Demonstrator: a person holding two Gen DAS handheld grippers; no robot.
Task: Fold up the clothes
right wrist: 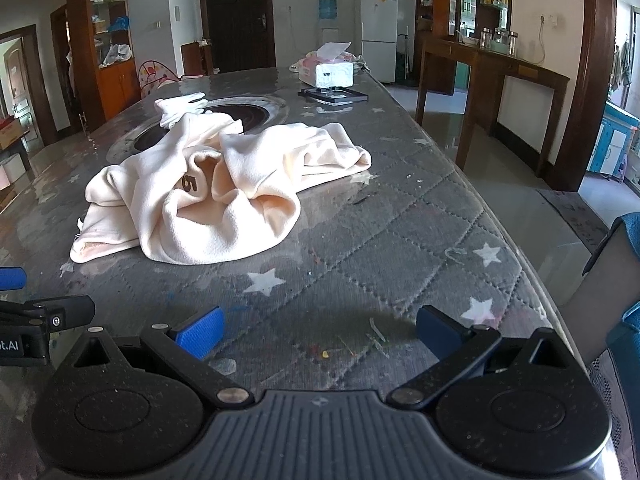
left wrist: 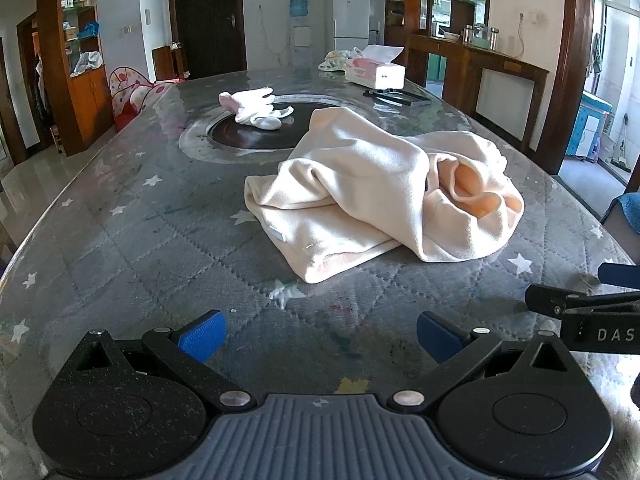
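A cream garment (left wrist: pixel 372 184) lies crumpled in a heap on the grey quilted table cover (left wrist: pixel 160 248), its peach lining showing at an opening on the right. In the right wrist view the same garment (right wrist: pixel 208 192) shows a dark printed figure on a fold. My left gripper (left wrist: pixel 320 338) hovers open over the cover, short of the garment's near edge, its blue pads holding nothing. My right gripper (right wrist: pixel 318 330) is open too, to the right of the heap. Each gripper's finger pokes into the other's view at the side.
A small white cloth (left wrist: pixel 256 108) rests on the dark round inset (left wrist: pixel 256 132) behind the garment. A tissue box (left wrist: pixel 374 70) and a black frame (left wrist: pixel 398 97) sit at the far end. The table's curved right edge (right wrist: pixel 520 248) drops to the floor; a chair with a blue cushion (right wrist: pixel 628 264) stands beside it.
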